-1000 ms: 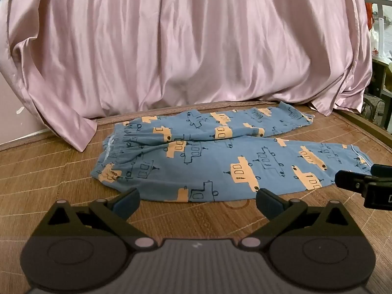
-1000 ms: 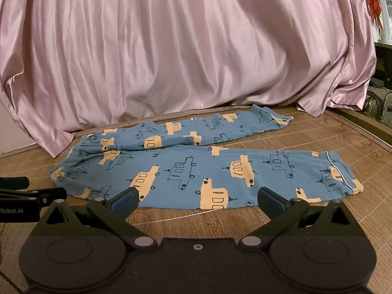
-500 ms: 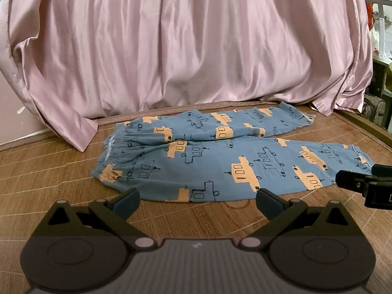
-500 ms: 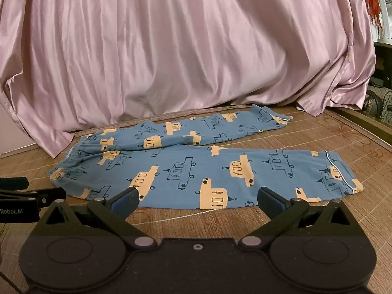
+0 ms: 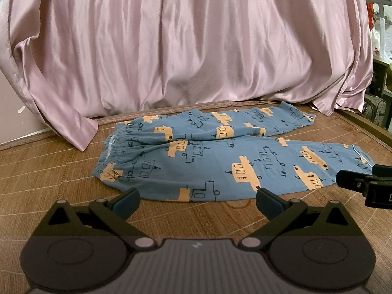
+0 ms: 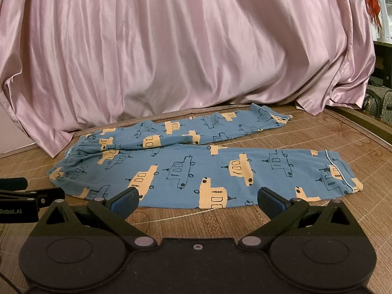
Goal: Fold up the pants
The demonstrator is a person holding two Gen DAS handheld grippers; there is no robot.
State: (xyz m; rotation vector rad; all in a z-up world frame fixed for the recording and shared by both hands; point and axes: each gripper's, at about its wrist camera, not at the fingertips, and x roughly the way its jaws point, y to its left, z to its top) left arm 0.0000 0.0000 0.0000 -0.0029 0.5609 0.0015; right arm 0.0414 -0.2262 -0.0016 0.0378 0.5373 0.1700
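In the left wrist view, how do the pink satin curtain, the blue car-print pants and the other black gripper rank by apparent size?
Largest to smallest:
1. pink satin curtain
2. blue car-print pants
3. right gripper, partly cut off at the frame edge, so its size is unsure.

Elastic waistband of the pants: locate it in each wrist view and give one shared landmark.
Left wrist view: waistband left of centre, at the pants' left end.
Right wrist view: waistband far left, mid-height.
Shared landmark: the pink curtain's hanging corner just left of and behind the waistband.
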